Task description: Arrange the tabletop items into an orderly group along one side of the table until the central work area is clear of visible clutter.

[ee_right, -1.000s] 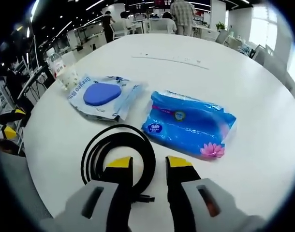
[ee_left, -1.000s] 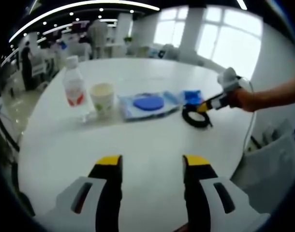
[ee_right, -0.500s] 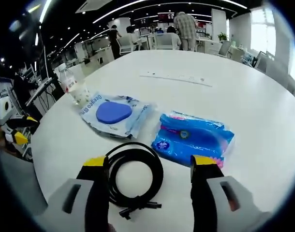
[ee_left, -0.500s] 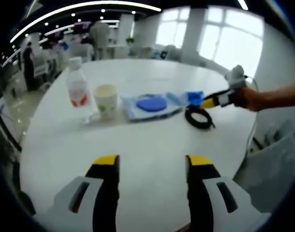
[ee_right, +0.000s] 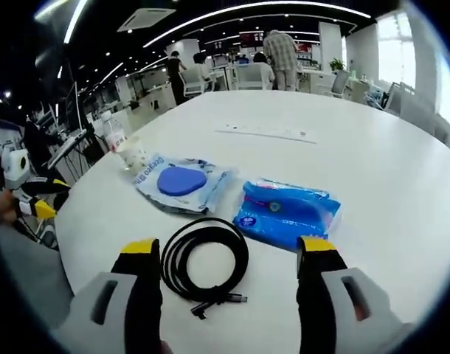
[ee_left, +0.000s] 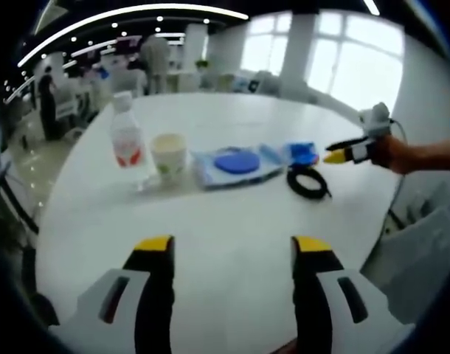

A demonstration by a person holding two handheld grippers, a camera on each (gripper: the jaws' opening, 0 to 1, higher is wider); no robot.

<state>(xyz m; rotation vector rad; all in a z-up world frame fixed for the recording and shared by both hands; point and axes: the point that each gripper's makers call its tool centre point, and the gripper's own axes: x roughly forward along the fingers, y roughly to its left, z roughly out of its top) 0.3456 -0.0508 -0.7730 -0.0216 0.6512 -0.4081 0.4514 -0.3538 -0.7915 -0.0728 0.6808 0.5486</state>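
Your right gripper (ee_right: 229, 254) hangs above the white bench (ee_right: 372, 169) with its fingers spread wide and holding nothing, the coiled black cable (ee_right: 205, 262) lying flat between them, just beside the blue wipes pack (ee_right: 288, 212) and the pouch with the blue disc (ee_right: 182, 181). Your left gripper (ee_left: 230, 247) is likewise spread and empty over bare bench. Beyond it, the water bottle (ee_left: 127, 140), paper cup (ee_left: 170, 153), pouch, wipes and cable form a row.

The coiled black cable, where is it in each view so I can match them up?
Left gripper view: the coiled black cable lies right of centre, near the table's edge.
Right gripper view: it lies low in the middle, between the open jaws.
Shared landmark: the blue wipes pack lies just beyond it in both.
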